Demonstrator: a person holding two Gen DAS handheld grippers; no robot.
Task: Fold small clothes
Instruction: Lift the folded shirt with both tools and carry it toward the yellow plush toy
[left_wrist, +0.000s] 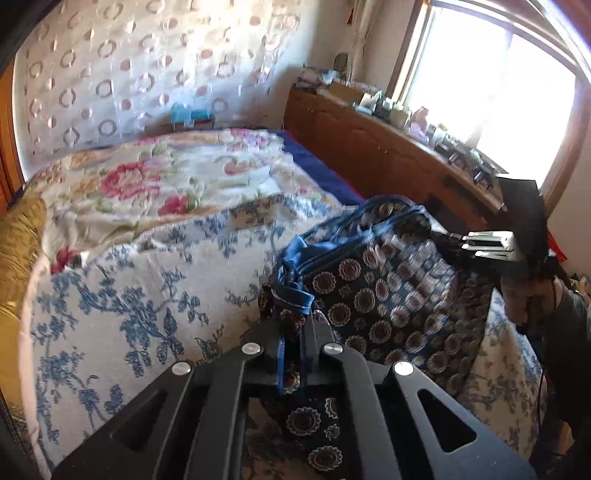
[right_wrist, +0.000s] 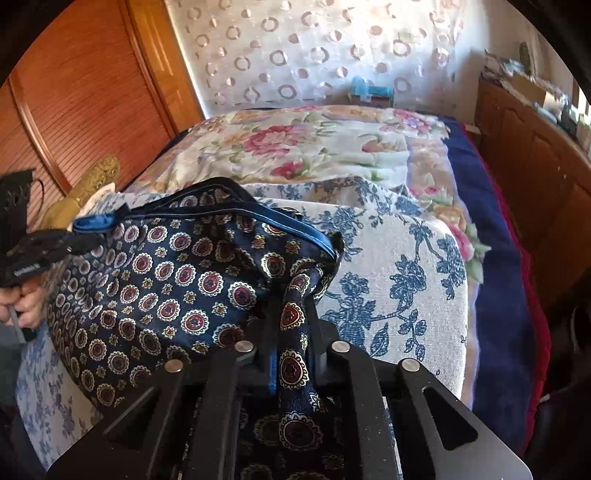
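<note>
A small navy garment (left_wrist: 384, 295) with round red-and-cream medallions and a blue satin waistband hangs stretched between both grippers above the bed. My left gripper (left_wrist: 295, 332) is shut on one waistband corner. My right gripper (right_wrist: 291, 314) is shut on the opposite corner of the garment (right_wrist: 177, 280). In the left wrist view the right gripper (left_wrist: 491, 245) shows at the garment's far end. In the right wrist view the left gripper (right_wrist: 55, 243) shows at the far left, held by a hand.
Below lies a white bedspread with blue flowers (left_wrist: 122, 295), also in the right wrist view (right_wrist: 399, 266). Behind it lies a red-floral quilt (left_wrist: 155, 177). A wooden cabinet (left_wrist: 376, 147) with clutter runs under the window. A wooden wardrobe door (right_wrist: 81, 99) stands left.
</note>
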